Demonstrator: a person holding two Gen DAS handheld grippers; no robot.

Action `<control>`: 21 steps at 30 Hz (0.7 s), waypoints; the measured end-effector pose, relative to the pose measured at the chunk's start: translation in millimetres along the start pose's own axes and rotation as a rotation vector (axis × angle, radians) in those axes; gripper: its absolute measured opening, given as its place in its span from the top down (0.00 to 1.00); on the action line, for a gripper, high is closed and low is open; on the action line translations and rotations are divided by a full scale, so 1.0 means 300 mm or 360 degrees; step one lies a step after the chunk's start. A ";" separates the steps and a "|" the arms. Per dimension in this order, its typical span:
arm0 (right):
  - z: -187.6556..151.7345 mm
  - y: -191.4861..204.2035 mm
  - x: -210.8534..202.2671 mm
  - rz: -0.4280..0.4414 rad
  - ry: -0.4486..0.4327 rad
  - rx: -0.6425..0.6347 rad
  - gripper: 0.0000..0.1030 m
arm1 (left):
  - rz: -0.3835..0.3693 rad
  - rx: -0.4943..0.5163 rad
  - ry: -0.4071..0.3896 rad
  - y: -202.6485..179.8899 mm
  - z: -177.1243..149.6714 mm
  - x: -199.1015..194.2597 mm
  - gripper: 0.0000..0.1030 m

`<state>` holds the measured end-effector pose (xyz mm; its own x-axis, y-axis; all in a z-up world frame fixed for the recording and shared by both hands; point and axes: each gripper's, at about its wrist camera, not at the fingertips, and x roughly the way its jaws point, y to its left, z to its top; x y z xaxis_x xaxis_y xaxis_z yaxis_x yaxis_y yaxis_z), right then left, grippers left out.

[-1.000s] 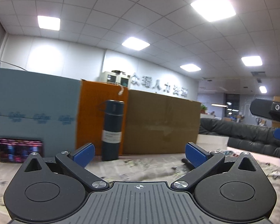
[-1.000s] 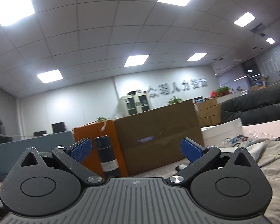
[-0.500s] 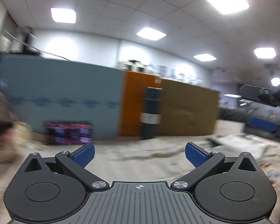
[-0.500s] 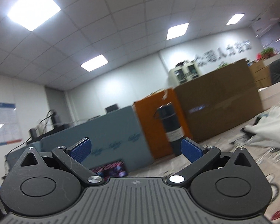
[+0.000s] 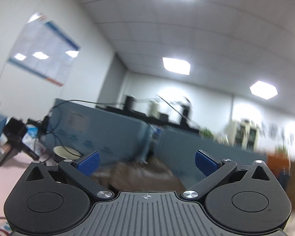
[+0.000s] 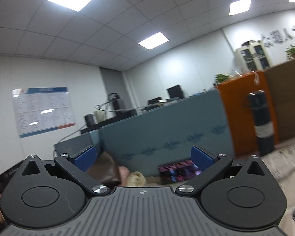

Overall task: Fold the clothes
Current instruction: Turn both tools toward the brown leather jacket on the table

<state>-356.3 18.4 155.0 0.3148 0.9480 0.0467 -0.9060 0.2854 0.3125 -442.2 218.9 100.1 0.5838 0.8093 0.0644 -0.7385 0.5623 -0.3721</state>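
My left gripper (image 5: 146, 162) is open, its blue pads wide apart with nothing between them. Just beyond it lies a blurred brown garment (image 5: 145, 179), low in the left wrist view. My right gripper (image 6: 142, 157) is open too and holds nothing. Past its left finger I see brown cloth (image 6: 105, 172) with a pale fluffy trim (image 6: 136, 178) beside it. Patterned fabric (image 6: 285, 159) covers the surface at the right of the right wrist view. Both cameras point slightly upward, so most of the clothes are hidden.
Blue-grey partition panels (image 6: 167, 137) stand behind the surface. An orange board (image 6: 245, 114), a dark cylindrical flask (image 6: 262, 122) and a small colourful box (image 6: 180, 170) sit to the right. A stool and cables (image 5: 19, 137) are far left.
Both grippers have swung to the left: the flask and orange board slid to the right edge of both views, and the brown garment has come into sight. Both stayed open.
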 end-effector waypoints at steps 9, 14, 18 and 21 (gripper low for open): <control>0.101 0.071 0.450 0.0341 0.0279 0.0161 0.00 | -0.0023 -0.0988 0.0355 0.311 -0.014 0.140 0.00; -0.037 0.037 0.731 0.0459 0.0591 0.0383 0.00 | 0.0019 -0.1377 0.0655 0.381 -0.260 0.215 0.00; -0.183 0.016 0.896 0.0464 0.0692 0.0454 0.00 | -0.0029 -0.1384 0.0696 0.371 -0.342 0.288 0.00; -0.269 -0.003 0.986 0.0484 0.0742 0.0567 0.00 | -0.0060 -0.1348 0.0712 0.361 -0.372 0.326 0.00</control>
<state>-285.1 309.9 92.0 -0.1687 0.9634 -0.2084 -0.7609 0.0071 0.6488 -427.4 340.2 -37.3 0.8066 0.5547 -0.2045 -0.3299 0.1353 -0.9342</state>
